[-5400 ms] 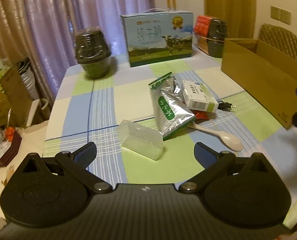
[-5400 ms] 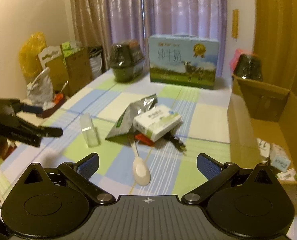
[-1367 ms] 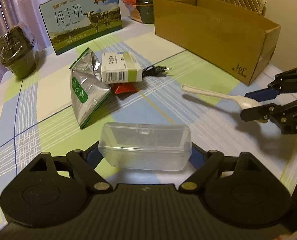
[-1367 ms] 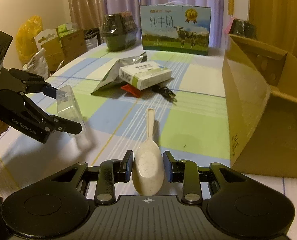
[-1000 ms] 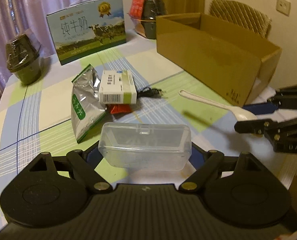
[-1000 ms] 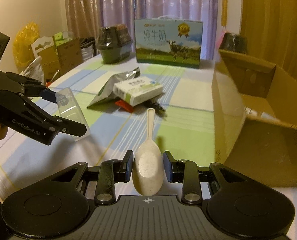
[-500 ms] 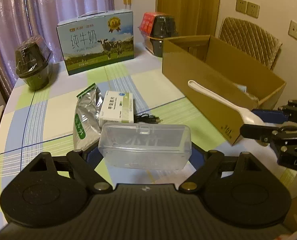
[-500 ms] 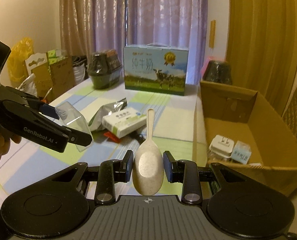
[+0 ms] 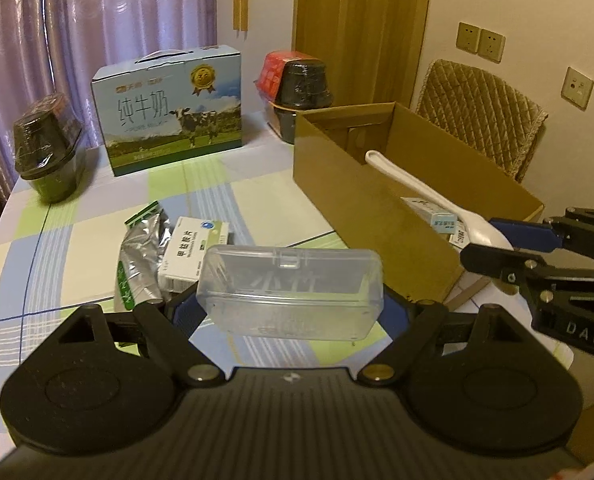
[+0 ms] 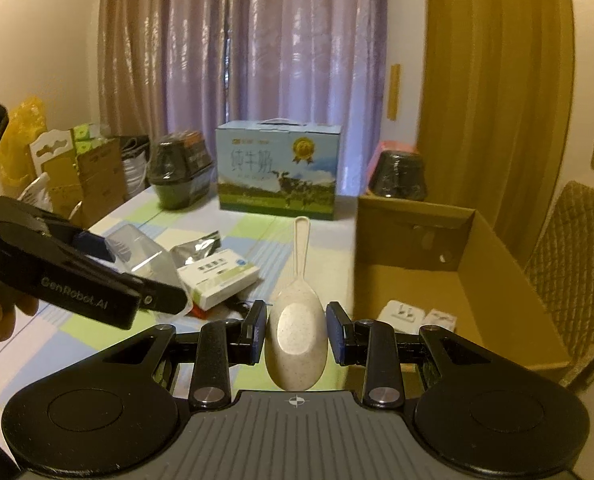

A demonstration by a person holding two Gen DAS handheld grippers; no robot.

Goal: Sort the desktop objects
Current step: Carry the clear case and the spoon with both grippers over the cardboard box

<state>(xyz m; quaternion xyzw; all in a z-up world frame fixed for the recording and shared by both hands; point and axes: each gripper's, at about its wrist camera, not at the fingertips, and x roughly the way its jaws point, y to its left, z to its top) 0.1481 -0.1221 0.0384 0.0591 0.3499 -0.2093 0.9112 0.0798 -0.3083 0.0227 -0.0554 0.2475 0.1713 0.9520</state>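
the left gripper (image 9: 291,308) is closed on a clear plastic case (image 9: 289,291), gripping it by its two short ends so the lidded box sits crosswise between the blue pads, lifted above the checked tablecloth (image 9: 77,236). the right gripper (image 10: 295,333) pinches the bowl of a pale speckled spoon (image 10: 295,332), its handle pointing forward and slightly up, away from the camera. in the left wrist view that same spoon (image 9: 417,190) slants over the near long wall of the open cardboard box (image 9: 361,208), with the handle tip reaching above the box interior and the bowl held outside near the box's front corner; whether the spoon touches the box rim is hard to tell from this angle. inside the box, the right wrist view shows a white plug adapter (image 10: 402,313) and a small white packet (image 10: 441,319) lying on the floor of it. on the table, left of the box, a white and green medicine carton (image 10: 217,276) rests partly on a silver foil pouch (image 9: 139,260), with something red (image 10: 198,312) and a dark cable (image 10: 237,307) peeking out beside the carton. at the far side of the table stands a blue milk carton case (image 9: 169,110) with a cow picture, flanked by two dark wrapped tubs, one to its left (image 9: 49,152) and one to its right (image 9: 303,94). a padded chair (image 9: 481,116) stands behind the box, and purple curtains (image 10: 277,60) hang at the back.
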